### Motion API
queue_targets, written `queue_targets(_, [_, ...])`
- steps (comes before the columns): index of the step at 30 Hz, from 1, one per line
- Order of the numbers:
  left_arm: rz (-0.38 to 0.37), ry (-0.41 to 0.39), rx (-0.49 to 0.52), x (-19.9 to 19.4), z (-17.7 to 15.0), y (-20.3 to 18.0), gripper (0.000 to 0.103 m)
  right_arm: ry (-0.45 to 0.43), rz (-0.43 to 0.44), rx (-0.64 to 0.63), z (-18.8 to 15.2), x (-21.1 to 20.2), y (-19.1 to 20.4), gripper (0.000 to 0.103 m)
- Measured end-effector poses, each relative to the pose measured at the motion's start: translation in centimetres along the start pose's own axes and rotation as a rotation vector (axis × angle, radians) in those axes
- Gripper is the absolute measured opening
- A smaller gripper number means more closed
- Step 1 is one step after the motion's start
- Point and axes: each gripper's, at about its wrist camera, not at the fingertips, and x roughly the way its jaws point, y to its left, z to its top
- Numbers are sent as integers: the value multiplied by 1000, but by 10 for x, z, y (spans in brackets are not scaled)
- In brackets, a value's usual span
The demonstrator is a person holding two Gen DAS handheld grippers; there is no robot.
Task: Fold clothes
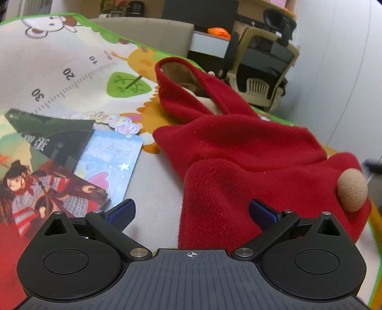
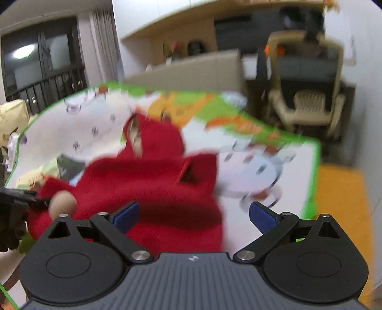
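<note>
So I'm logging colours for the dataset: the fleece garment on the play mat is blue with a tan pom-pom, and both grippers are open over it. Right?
Not quite: the fleece garment is red, not blue, as the left wrist view shows clearly. The rest holds: its pom-pom is tan, it lies on the play mat, and the left gripper and right gripper are both open over it.

Right view motion-blurred; red garment [image 2: 152, 181] edges smeared (mat print too).

Home, likely living room. Cartoon play mat [image 1: 71, 71] with kids' books [image 1: 47, 167], beige chair [image 1: 262, 71], curtained balcony door [image 2: 43, 59], potted plant [image 1: 112, 7].
</note>
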Motion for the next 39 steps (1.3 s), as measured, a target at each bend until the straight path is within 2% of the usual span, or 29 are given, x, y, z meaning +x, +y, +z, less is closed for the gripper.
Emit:
queue_targets(3, [-152,-23,-78,-14,-3,9,103,17,63,144,-8,30,-11,86])
queue_targets(4, [-187,-34,-90,-19,-5,10,102,-9,81,187,-10,30,-14,78])
queue_targets(5, [-199,-46,-81,-24,-6,7,99,-43,95,221,-13,28,-16,63])
queue_targets(6, [-196,-56,-63,-27,-7,3,82,-75,103,240,-14,24,-17,54])
queue_targets(7, [-184,-63,-41,-29,-9,-2,65,-99,105,244,-16,18,-16,38])
queue_targets(8, [-157,-68,-24,-31,-10,-7,51,-118,107,248,-17,12,-15,28])
queue_targets(9, [-138,-76,-23,-33,-11,-10,46,-130,114,250,-18,5,-14,24])
queue_targets(10, [-148,-79,-37,-39,-13,-10,42,-135,119,247,-20,-3,-12,18])
queue_targets(12, [-169,-86,-66,-49,-18,-11,27,-141,130,239,-26,-24,-7,17])
queue_targets(16, [-256,-82,-95,-85,-33,-7,27,-166,158,230,-48,-75,1,16])
queue_targets(18, [-227,-67,-71,-87,-37,-5,35,-154,129,207,-53,-80,3,17])
queue_targets(22, [-101,-42,9,-60,-34,-11,41,-82,9,165,-40,-42,4,16])
queue_targets(23, [-59,-36,30,-51,-33,-13,50,-53,-37,146,-38,-28,3,17])
queue_targets(24, [-10,-31,42,-43,-33,-14,64,-24,-83,126,-36,-15,2,17])
queue_targets(26, [51,-35,51,-37,-32,-14,77,16,-126,121,-37,1,-3,25])
queue_targets(27, [57,-38,52,-40,-31,-13,77,22,-138,119,-39,3,-5,27])
queue_targets(29, [77,-63,70,-54,-28,-14,77,12,-161,100,-42,-1,-5,40])
queue_targets(31, [86,-137,93,-78,-21,-19,75,6,-192,61,-45,-2,-3,46])
queue_targets(33, [32,-217,91,-99,-12,-25,75,9,-210,38,-44,0,-1,50])
queue_targets(35, [-92,-246,67,-109,-5,-32,75,15,-232,0,-41,3,2,53])
queue_targets(36, [-164,-235,51,-107,-3,-35,75,18,-242,-23,-40,3,4,54])
queue_targets(38, [-284,-159,18,-88,-5,-42,76,23,-261,-72,-39,0,9,55])
queue_targets(39, [-288,-105,20,-73,-9,-48,75,20,-277,-105,-37,-3,14,55])
